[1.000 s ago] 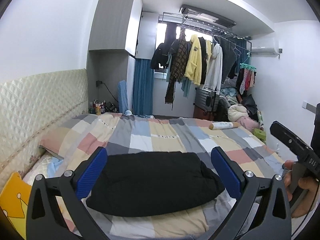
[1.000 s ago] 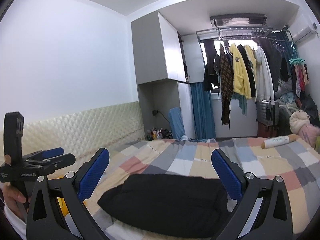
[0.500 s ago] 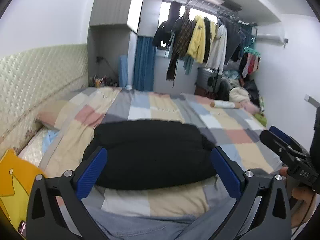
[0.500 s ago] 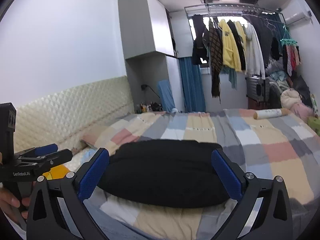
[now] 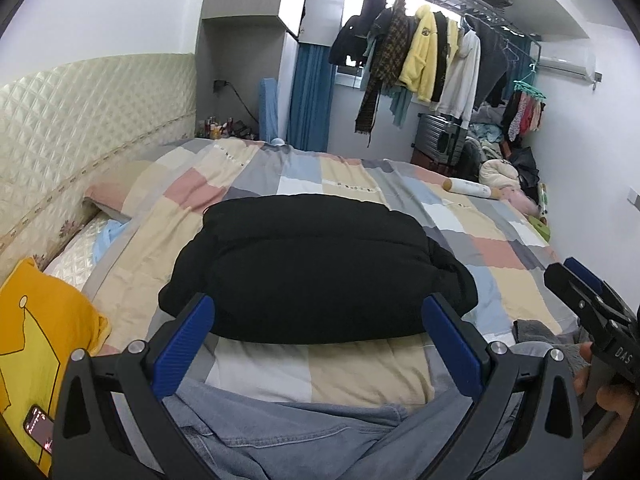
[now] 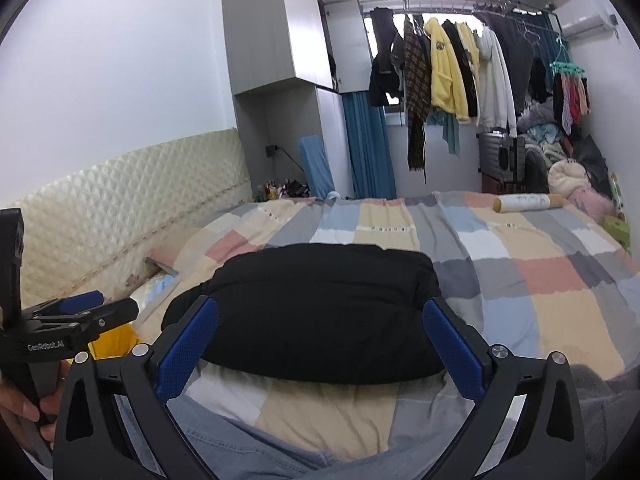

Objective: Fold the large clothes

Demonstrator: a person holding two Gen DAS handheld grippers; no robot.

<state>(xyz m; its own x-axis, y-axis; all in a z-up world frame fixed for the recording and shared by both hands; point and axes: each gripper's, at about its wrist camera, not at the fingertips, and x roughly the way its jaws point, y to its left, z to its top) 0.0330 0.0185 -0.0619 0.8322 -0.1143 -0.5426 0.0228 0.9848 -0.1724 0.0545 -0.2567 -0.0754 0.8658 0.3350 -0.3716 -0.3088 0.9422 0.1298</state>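
Note:
A black padded garment (image 5: 316, 268) lies folded in a compact bundle on the checked bed cover (image 5: 360, 176); it also shows in the right wrist view (image 6: 320, 308). Light blue denim clothing (image 5: 304, 436) lies at the near bed edge, also visible in the right wrist view (image 6: 248, 452). My left gripper (image 5: 318, 344) is open and empty, held above the denim, short of the black bundle. My right gripper (image 6: 320, 340) is open and empty, in a like position. Each gripper shows at the edge of the other's view.
A yellow pillow (image 5: 36, 344) with a phone (image 5: 38, 430) on it lies at the left. A paper roll (image 5: 466, 189) lies on the far right of the bed. A grey towel (image 5: 540, 330) sits at the right edge. Hanging clothes (image 5: 424, 56) and a suitcase (image 5: 440, 140) stand beyond the bed.
Both grippers have tilted down and drawn back toward the near bed edge. The denim clothing has come into view below them. Both stay open and empty.

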